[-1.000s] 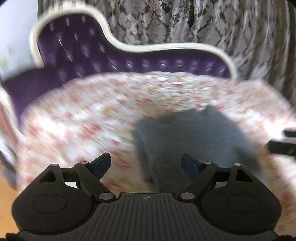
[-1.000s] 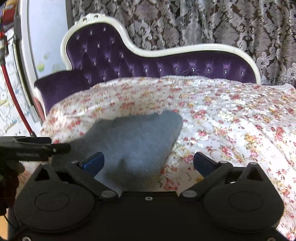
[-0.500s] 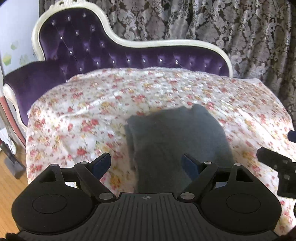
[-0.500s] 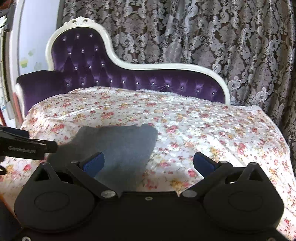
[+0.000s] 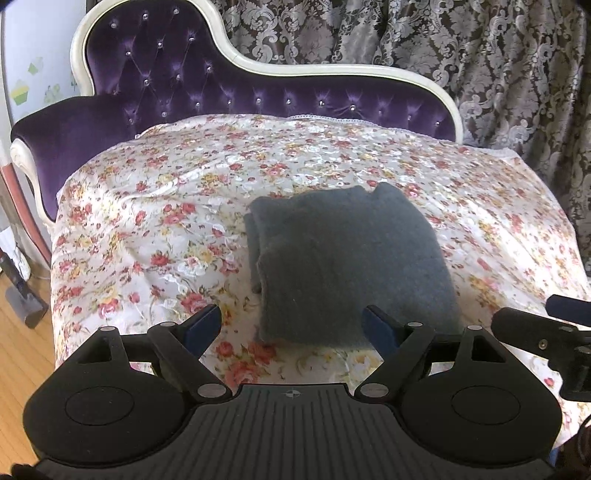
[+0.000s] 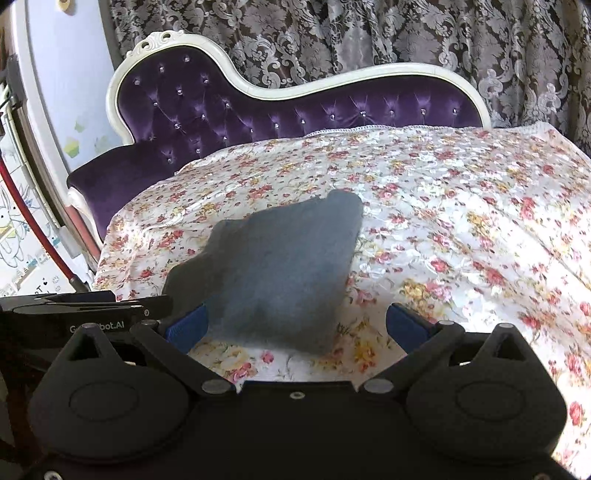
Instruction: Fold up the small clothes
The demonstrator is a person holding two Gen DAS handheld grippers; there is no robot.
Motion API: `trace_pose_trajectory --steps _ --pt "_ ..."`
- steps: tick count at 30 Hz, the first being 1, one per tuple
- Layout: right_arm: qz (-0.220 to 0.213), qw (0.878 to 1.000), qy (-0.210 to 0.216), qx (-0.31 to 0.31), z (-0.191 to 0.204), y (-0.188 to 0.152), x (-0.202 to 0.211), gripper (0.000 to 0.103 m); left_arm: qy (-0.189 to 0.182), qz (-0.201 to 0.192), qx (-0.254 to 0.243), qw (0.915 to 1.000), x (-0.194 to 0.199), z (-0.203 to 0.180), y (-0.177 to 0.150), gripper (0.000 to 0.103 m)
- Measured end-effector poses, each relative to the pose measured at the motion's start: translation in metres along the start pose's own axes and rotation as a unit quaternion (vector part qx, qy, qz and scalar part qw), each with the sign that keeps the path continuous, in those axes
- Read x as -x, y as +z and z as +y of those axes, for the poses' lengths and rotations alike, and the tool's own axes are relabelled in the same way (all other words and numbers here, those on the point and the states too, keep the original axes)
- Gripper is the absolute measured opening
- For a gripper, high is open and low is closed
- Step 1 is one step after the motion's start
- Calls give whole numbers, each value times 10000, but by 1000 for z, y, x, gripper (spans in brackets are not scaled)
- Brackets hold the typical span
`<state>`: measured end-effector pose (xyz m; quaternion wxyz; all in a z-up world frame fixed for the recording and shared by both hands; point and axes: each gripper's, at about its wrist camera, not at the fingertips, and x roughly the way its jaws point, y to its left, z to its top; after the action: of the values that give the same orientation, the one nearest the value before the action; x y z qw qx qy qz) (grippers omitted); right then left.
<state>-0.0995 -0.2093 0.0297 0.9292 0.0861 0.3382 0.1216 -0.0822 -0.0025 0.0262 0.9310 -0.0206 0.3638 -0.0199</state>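
Folded grey fleece garment (image 5: 347, 266), a soft, fuzzy small piece of clothing, lies as a compact, roughly rectangular bundle on a white satin bedspread printed with red and yellow flowers (image 5: 147, 229), which covers the seat of a purple tufted velvet chaise with a curved white frame (image 5: 177, 85). From the left wrist view, layered edges show along the bundle's left side, so it looks to be doubled over at least once; its corners do not line up perfectly at the far end, where one rounded corner pokes out past the rest. Left gripper (image 5: 291, 326), a black two-finger tool with blue pads, hovers just in front of the bundle's near edge with its jaws spread wide and nothing between them. Right gripper (image 6: 297, 325), of the same make, is also released and empty, its left blue pad just beside the garment's near corner without visibly pressing it. Each tool appears at the edge of the other's view, so the two sit near one another on the near side of the cloth. Judging by the tidy shape and both tools being free of the fabric, the folding of this piece seems mostly or fully done; what may remain is a last halving or squaring of the uneven far corner. No other clothes are visible on the bedspread. Patterned grey damask curtains (image 6: 369, 33) hang behind
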Motion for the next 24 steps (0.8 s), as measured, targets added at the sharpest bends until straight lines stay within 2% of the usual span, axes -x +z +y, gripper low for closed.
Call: trace_pose_trajectory --steps 6,24 --pt "-1 9997 -196 153 6 -4 2 102 7 66 61 10000 1 0 -5 83" --pt "91 9999 -95 83 5 -4 -2 102 10 200 143 9997 -2 2 -9 83"
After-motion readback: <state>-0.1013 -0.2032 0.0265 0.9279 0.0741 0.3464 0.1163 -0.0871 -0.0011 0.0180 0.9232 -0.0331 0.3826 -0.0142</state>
